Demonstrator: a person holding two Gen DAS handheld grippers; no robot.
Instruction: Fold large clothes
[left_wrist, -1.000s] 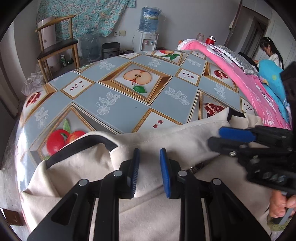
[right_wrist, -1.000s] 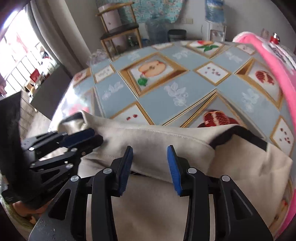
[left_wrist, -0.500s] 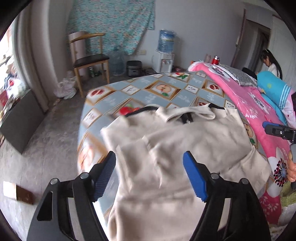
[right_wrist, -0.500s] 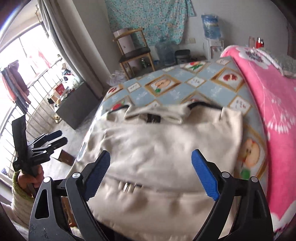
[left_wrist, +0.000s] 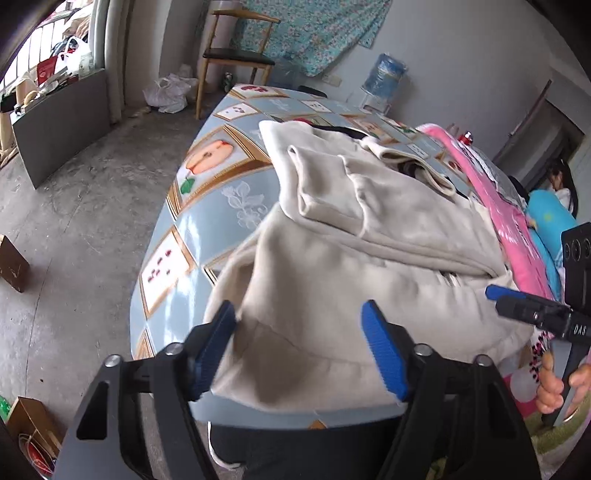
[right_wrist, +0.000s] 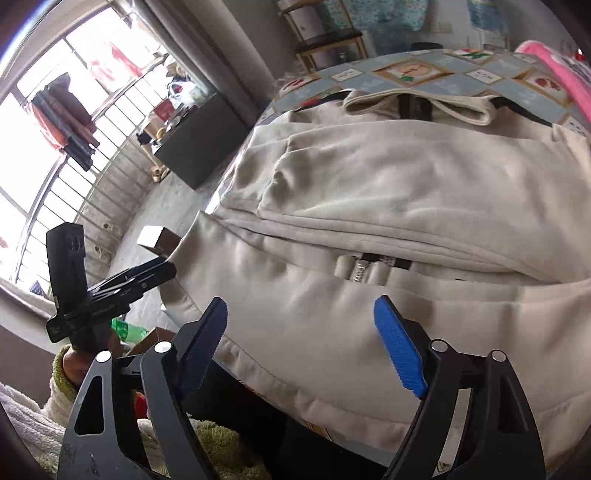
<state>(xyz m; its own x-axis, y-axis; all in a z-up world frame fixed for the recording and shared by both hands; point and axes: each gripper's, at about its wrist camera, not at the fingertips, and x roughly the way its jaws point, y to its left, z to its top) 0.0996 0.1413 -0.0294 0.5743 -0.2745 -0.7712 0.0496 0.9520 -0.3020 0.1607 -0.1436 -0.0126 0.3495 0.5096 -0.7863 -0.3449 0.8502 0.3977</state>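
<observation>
Now that both claws have let go & pulled back, jaws just narrowing but wide w/ nothing between, left claw (left_wrist: 299, 354) & right claw (right_wrist: 301, 345) hover over the cream jacket (left_wrist: 369, 236), folded on the worktop (left_wrist: 207, 206); next fold's due.

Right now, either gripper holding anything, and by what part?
Nothing is held. The left gripper and right gripper, jaws just narrowing slightly, stand open above the near part of the beige garment, pads clear of it.
</observation>
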